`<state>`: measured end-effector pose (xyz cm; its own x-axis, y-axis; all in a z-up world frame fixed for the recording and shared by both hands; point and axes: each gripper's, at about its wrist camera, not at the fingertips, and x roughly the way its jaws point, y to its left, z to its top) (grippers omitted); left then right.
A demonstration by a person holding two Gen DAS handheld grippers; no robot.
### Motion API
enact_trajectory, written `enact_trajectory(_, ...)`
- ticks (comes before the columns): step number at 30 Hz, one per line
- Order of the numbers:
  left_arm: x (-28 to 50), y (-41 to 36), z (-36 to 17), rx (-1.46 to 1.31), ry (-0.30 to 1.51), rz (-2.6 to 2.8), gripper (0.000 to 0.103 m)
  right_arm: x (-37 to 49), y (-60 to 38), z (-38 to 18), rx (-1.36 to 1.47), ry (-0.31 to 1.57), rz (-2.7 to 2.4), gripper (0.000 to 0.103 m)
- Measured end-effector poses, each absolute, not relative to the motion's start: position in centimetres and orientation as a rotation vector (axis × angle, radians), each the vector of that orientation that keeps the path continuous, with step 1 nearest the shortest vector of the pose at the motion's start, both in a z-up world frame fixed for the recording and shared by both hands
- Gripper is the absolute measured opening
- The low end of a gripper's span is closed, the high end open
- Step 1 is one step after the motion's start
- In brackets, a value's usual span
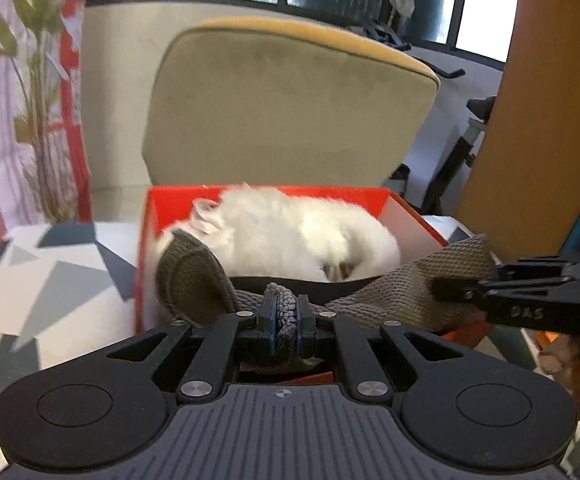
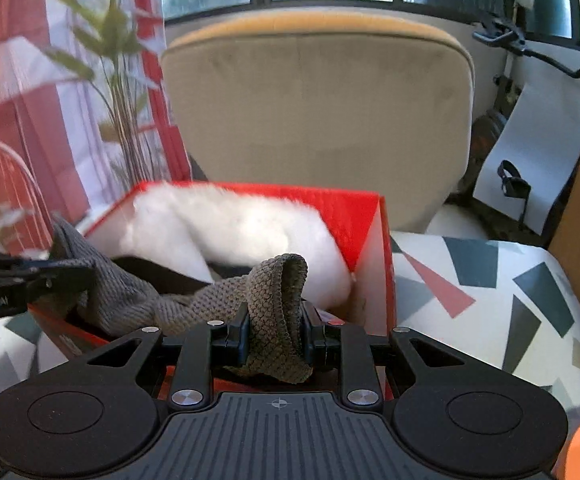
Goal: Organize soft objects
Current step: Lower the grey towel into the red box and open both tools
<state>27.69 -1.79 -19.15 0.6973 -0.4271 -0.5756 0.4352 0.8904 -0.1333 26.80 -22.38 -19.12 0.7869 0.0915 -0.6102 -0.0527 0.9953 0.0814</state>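
While stretched side to side above the red box [image 1: 161,208], grey knit cloth [image 1: 390,292] pinched at both ends. Left gripper [image 1: 285,320] and right gripper [image 2: 273,332] fingers clamped on it, box straight ahead.

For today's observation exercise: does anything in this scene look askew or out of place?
Yes: the grey knit cloth hangs bunched across the red box's front edge, pinched between the left gripper and right gripper, not inside with the white plush.

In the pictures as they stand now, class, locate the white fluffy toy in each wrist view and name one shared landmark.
Left wrist view: white fluffy toy sits centre, inside the red box.
Right wrist view: white fluffy toy sits left of centre, in the same box.
Shared landmark: the beige chair back behind the box.
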Motion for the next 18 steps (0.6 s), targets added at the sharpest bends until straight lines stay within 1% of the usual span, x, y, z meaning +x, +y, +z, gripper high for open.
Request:
enact_trajectory(6, 28.6, -2.3, -20.0, 0.01, 0.678, -0.476, 0.01, 28.0, -22.7, -20.7, 0.074, 0.74, 0.045, 0.022)
enact_trajectory(14, 28.8, -1.3, -20.0, 0.006, 0.686, -0.465, 0.01, 27.6, -24.3, -20.2, 0.07, 0.739, 0.019, 0.022)
enact_trajectory(18, 28.1, -1.0, -19.4, 0.025, 0.662, -0.448, 0.013, 27.4, -24.2, -20.6, 0.088, 0.756, 0.028, 0.024)
